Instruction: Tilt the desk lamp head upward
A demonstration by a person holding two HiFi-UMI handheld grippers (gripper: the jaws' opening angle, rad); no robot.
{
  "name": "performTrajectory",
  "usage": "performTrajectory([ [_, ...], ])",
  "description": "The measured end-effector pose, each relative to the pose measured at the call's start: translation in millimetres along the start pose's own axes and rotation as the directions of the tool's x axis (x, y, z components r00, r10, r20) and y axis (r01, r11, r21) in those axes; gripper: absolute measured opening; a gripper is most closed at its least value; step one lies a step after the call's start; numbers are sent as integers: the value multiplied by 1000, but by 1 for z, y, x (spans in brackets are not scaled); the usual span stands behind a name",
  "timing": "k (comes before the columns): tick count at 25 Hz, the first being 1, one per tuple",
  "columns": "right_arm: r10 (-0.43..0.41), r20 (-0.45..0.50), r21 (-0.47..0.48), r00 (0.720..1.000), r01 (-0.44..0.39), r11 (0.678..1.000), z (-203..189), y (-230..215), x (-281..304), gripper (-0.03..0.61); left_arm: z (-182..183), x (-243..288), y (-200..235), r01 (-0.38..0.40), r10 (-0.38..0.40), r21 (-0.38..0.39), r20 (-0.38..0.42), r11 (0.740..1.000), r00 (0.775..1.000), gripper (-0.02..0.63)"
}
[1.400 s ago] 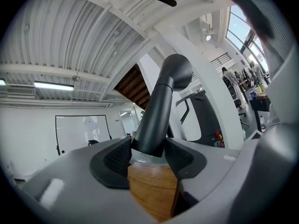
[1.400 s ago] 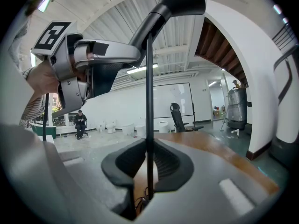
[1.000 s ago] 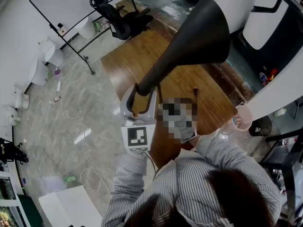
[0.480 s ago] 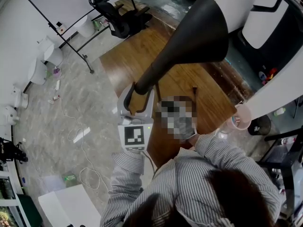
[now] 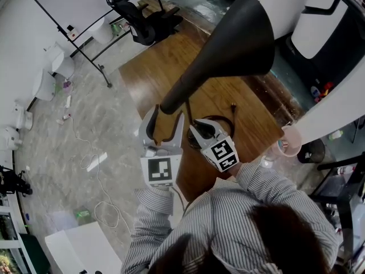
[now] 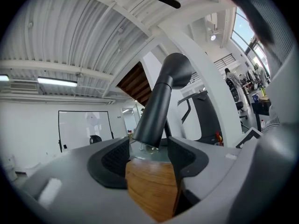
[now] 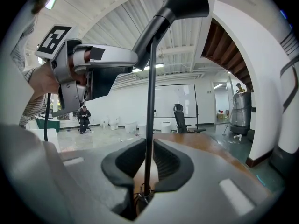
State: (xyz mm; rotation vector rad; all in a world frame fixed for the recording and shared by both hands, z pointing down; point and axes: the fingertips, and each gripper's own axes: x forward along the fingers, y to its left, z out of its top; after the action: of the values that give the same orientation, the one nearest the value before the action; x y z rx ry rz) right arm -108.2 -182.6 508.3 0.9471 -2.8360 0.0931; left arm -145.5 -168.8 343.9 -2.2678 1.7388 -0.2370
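Observation:
The black cone-shaped lamp head points up and to the right over the wooden table. My left gripper has just been opening. Its jaws now stand apart on either side of the narrow rear end of the lamp head, and the pads do not press on it. My right gripper sits lower and to the right. In the right gripper view it is shut on the thin black lamp pole, which rises to the lamp head.
A lamp cable loops on the table beside the right gripper. A pink cup stands at the table's right edge. On the floor beyond are an office chair, a whiteboard frame and loose cables.
The left gripper's jaws, closed on the lamp head's narrow end before, have spread and drawn back a little toward me. The lamp head keeps its raised tilt.

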Motion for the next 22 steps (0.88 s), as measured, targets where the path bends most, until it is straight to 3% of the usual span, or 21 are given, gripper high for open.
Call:
performTrajectory([
  [6, 2, 29, 2, 1000, -2, 1000, 12, -6, -26, 51, -34, -19, -16, 1, -8, -132, -48, 991, 999, 250],
  [11, 38, 73, -13, 997, -38, 999, 34, 2, -51, 51, -65, -25, -46, 36, -64, -263, -102, 964, 993, 221],
  [18, 66, 113, -46, 991, -61, 997, 50, 8, -71, 3, -83, -30, -80, 93, -136, -299, -128, 950, 982, 135],
  [22, 75, 115, -37, 991, -71, 997, 52, 13, -75, 3, -85, -33, -86, 102, -151, -322, -132, 941, 980, 44],
])
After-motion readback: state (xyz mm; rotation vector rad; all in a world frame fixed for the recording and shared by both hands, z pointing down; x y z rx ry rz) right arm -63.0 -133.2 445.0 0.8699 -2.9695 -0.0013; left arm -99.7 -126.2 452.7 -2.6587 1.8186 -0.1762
